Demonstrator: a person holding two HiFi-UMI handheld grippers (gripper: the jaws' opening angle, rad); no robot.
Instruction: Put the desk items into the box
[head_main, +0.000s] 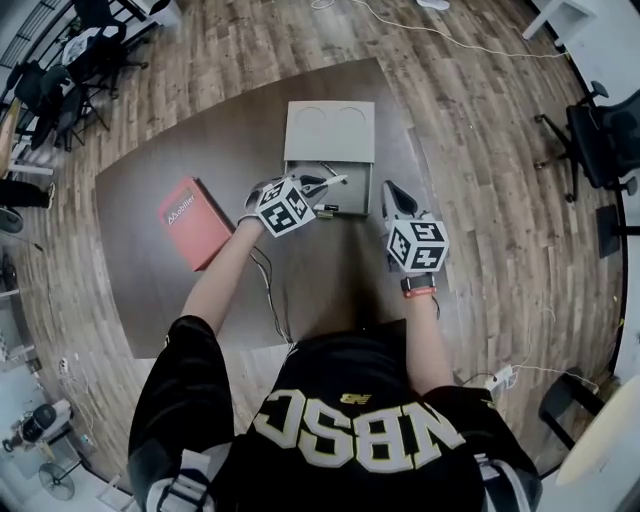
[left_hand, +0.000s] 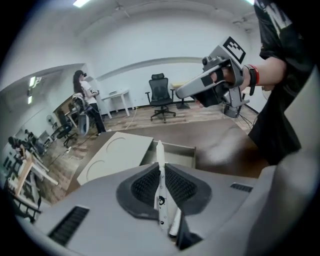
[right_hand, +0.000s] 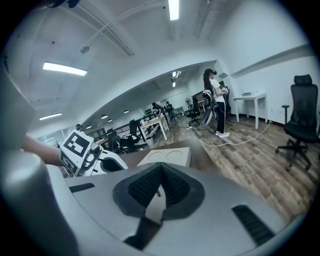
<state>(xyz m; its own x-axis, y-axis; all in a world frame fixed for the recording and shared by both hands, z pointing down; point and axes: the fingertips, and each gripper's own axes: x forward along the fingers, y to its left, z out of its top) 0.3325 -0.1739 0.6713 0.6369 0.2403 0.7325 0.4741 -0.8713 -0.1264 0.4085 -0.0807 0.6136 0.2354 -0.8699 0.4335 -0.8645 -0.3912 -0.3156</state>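
The left hand-held gripper (left_hand: 161, 169) pinches a pen (left_hand: 159, 150) mid-barrel above the box (left_hand: 179, 154). The pen is probably light, stiff and slippery. The right hand-held gripper (right_hand: 160, 182) is pressed together.

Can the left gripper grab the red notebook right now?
Probably not yet: the left gripper has its jaws shut on a white pen, though the red notebook lies uncovered on the table beside it.

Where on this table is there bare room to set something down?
Free: the table strip between red book and box; the near table edge below the book. Crowded: the box's open front, where left gripper with its pen and right gripper sit.
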